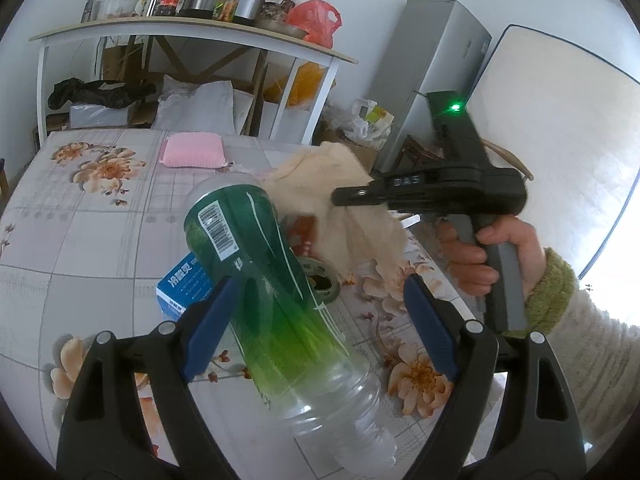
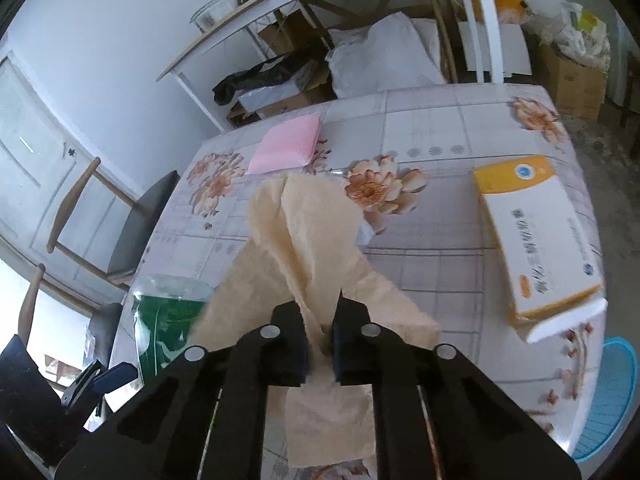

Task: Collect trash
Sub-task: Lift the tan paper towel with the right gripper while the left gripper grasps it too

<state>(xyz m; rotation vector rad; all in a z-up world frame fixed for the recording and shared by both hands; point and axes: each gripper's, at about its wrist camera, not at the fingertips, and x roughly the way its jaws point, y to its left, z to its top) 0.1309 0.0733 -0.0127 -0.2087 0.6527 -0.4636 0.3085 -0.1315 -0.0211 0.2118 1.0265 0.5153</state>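
The table (image 2: 460, 128), under a flowered cloth, carries several loose things, so the collecting looks only partly done, as far as these views let one judge. Largest among the trash is the green-labelled plastic bottle (image 1: 260, 264), which lies tilted between the fingers of the left gripper (image 1: 316, 312); its jaws stand wide, the left blue pad touches or nearly touches the label while the right pad is well clear, so the bottle is framed rather than gripped, and whether it rests on the cloth or is propped cannot be told. Next is the orange-and-white carton (image 2: 540, 240) lying flat near the table's right edge, untouched, and beside the bottle a blue box (image 1: 184, 284) and a roll of tape (image 1: 322, 280), both on the cloth. A pink sponge (image 2: 288, 148) sits at the far side; it may not be trash at all. The right gripper (image 2: 320, 344) has its jaws nearly closed on a beige paper towel (image 2: 304, 232), which hangs off the table, so that piece is picked up. A blue basket (image 2: 612, 396) shows below the table's right edge, probably the bin; nothing is visibly in it.
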